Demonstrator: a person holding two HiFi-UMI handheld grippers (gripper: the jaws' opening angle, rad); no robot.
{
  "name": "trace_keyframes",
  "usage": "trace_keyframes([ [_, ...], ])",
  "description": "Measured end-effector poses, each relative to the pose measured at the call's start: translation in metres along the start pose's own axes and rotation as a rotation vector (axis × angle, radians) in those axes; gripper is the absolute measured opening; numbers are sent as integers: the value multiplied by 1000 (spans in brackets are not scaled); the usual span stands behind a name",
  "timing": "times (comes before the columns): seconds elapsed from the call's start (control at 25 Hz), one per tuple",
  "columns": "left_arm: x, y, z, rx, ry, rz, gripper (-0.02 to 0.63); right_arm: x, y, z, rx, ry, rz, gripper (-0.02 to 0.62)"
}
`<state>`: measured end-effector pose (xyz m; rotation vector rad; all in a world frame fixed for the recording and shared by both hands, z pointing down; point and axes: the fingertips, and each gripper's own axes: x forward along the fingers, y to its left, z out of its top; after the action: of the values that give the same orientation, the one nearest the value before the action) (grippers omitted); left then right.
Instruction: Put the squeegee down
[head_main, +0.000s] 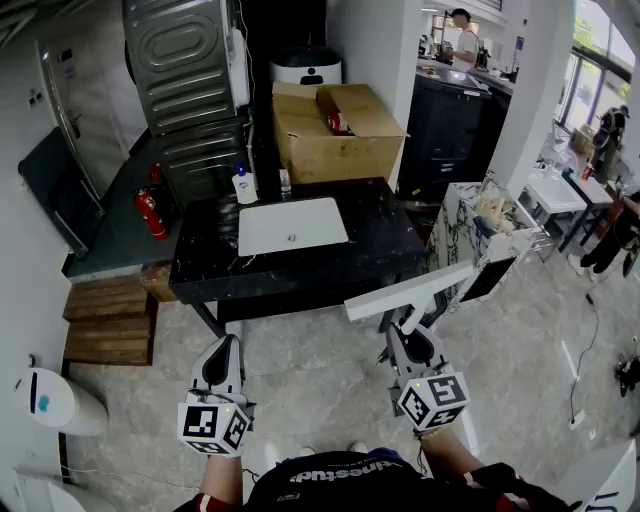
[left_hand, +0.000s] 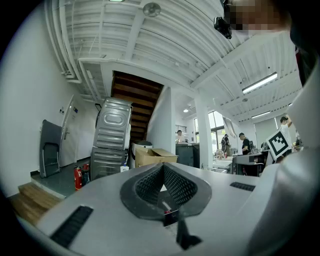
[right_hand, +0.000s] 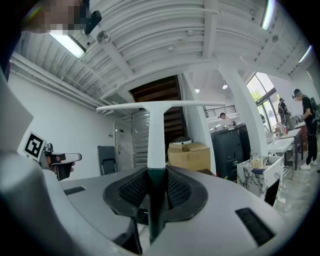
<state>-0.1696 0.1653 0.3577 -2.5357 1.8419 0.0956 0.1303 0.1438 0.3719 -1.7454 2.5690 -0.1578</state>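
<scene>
The squeegee (head_main: 420, 288) is white, with a long flat blade and a dark green handle end. My right gripper (head_main: 408, 335) is shut on that handle and holds it level above the floor, short of the black table (head_main: 380, 240). In the right gripper view the squeegee (right_hand: 156, 135) stands straight up out of the right gripper (right_hand: 156, 172), its blade lying crosswise at the top. My left gripper (head_main: 222, 345) hangs level beside it on the left, a little lower. In its own view the left gripper (left_hand: 163, 170) has its pads together with nothing between them.
The black table carries a white basin (head_main: 293, 225) and a spray bottle (head_main: 244, 186). Behind it is an open cardboard box (head_main: 335, 130). A fire extinguisher (head_main: 150, 212) and wooden steps (head_main: 108, 320) are at the left, a marble-topped stand (head_main: 480, 215) at the right.
</scene>
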Motion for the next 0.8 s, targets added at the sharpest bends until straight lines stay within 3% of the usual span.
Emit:
trace_keyframes([
  [0.8, 19, -27, -8, -24, 9, -7, 13, -2, -23, -5, -18, 31, 13, 114],
])
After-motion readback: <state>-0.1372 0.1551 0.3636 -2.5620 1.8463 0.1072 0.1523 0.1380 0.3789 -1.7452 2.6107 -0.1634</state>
